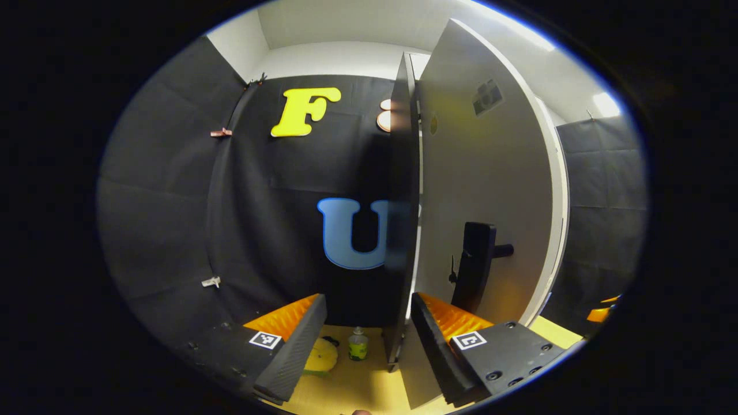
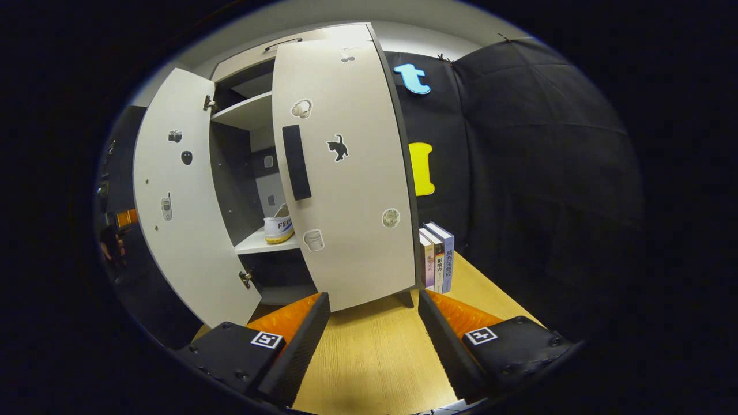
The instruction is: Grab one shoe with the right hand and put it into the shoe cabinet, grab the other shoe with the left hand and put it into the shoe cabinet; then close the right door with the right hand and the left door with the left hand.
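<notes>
1. The right gripper (image 2: 373,340) is released, its fingers spread over bare worktop, just short of the pale grey right door (image 2: 346,173) of the tall shoe cabinet (image 2: 242,115).
2. The left gripper (image 1: 366,340) is also released and empty, with the edge of the pale grey left door (image 1: 484,190) standing between its fingers.
3. A white shoe with a yellow sole (image 2: 279,228) sits on the cabinet's middle shelf; a second shoe cannot be made out.
4. Closing seems next: the right gripper should press flat near the long black handle (image 2: 296,162), away from the hinge, and push steadily.
5. The light wooden worktop (image 2: 375,369) carries upright books (image 2: 436,259) beside the cabinet and a small bottle (image 1: 358,344); black cloth walls enclose the booth.
</notes>
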